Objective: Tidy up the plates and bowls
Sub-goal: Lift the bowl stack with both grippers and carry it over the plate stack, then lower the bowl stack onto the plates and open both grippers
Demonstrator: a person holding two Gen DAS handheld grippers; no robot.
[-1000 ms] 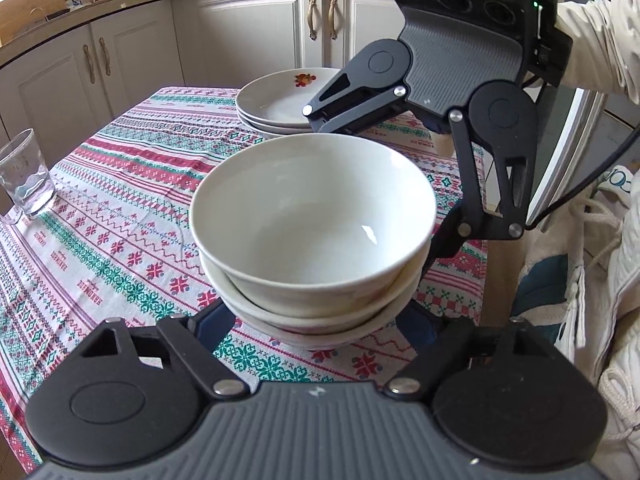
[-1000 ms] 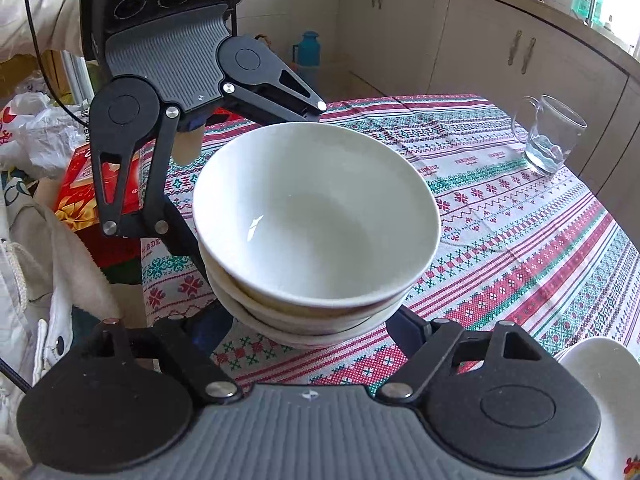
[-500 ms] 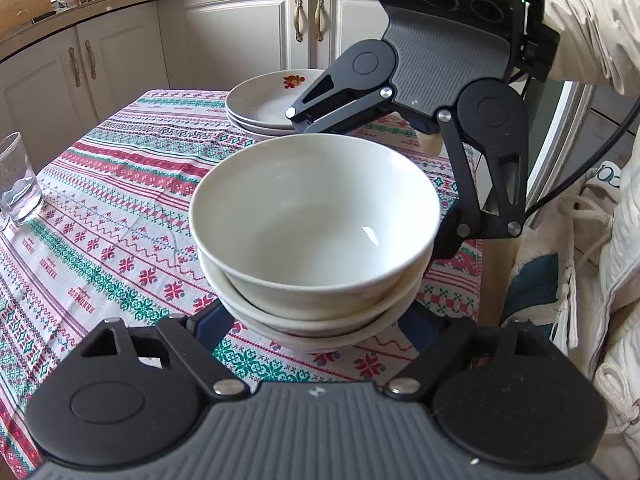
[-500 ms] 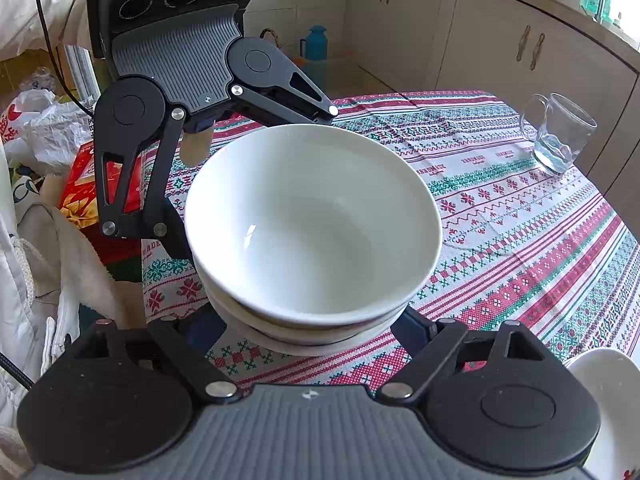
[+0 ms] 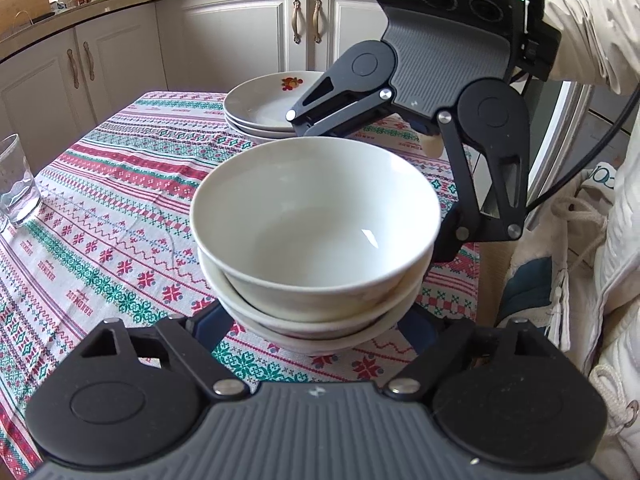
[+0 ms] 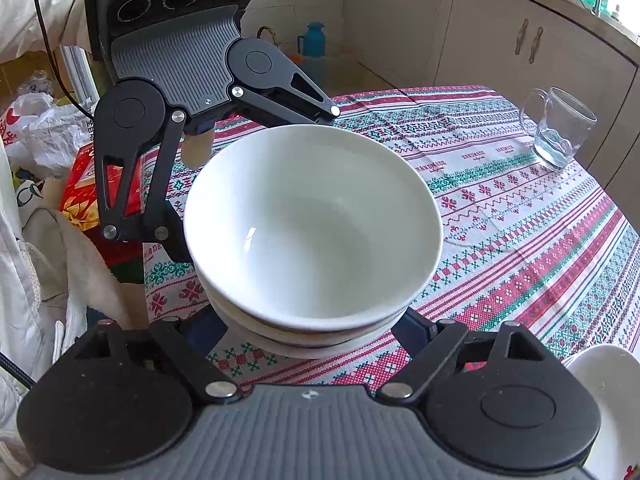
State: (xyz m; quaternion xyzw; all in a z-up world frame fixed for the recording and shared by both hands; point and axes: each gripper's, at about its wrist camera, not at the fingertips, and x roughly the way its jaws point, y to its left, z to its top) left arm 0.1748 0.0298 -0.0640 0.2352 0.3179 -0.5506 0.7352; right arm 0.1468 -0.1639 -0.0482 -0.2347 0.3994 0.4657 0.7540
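The table [image 5: 100,208], under its red-and-green patterned cloth, carries everything, and I am busy with the stack of white bowls [image 5: 316,232] near its edge: three nested, and whether the bottom one rests on the cloth or hangs just above it I cannot tell. My left claw [image 5: 316,320] and my right claw [image 6: 316,324] face each other across the stack, each spread wide with a finger on either side of the lowest bowl; the tips are hidden beneath it, so I cannot tell whether they press. I judge this the moving step; next I need level, matched motion so nothing tips. The plate stack [image 5: 272,108] sits close behind, and the glass mug [image 6: 560,132] stands well apart.
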